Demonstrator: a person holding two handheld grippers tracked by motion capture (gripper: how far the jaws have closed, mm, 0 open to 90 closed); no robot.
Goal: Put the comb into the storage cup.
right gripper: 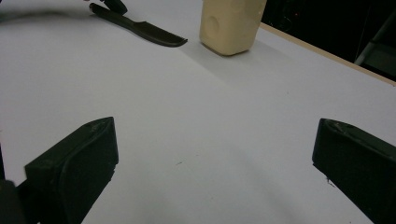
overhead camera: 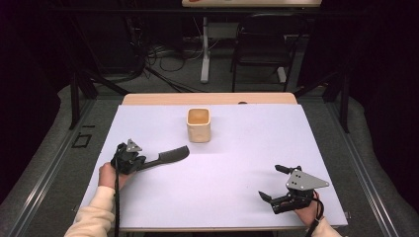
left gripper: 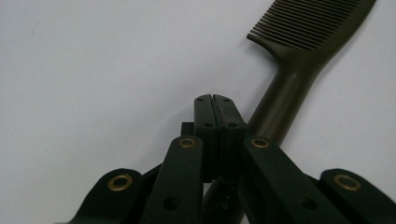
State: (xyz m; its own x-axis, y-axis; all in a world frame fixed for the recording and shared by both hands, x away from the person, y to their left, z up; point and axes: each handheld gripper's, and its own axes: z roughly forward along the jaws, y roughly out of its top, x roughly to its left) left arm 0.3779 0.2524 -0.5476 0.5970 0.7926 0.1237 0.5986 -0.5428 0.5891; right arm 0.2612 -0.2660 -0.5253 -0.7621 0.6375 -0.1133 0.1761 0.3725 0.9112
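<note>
From the high view we see the left gripper (overhead camera: 132, 159) at the left side of the white table (overhead camera: 232, 163), its jaws at the handle end of a dark comb (overhead camera: 165, 157) that lies flat, its teeth end pointing toward the middle. A beige cup (overhead camera: 199, 125) stands upright beyond the comb, near the far edge. The right gripper (overhead camera: 277, 183) rests near the front right corner, jaws spread wide with nothing between them

In the left gripper view our jaws are pressed together, and the comb's handle (left gripper: 285, 100) passes just beside and under them; we cannot tell whether they pinch it

In the right gripper view our spread jaws frame bare table, with the comb (right gripper: 140, 27) and cup (right gripper: 231, 23) well beyond
</note>
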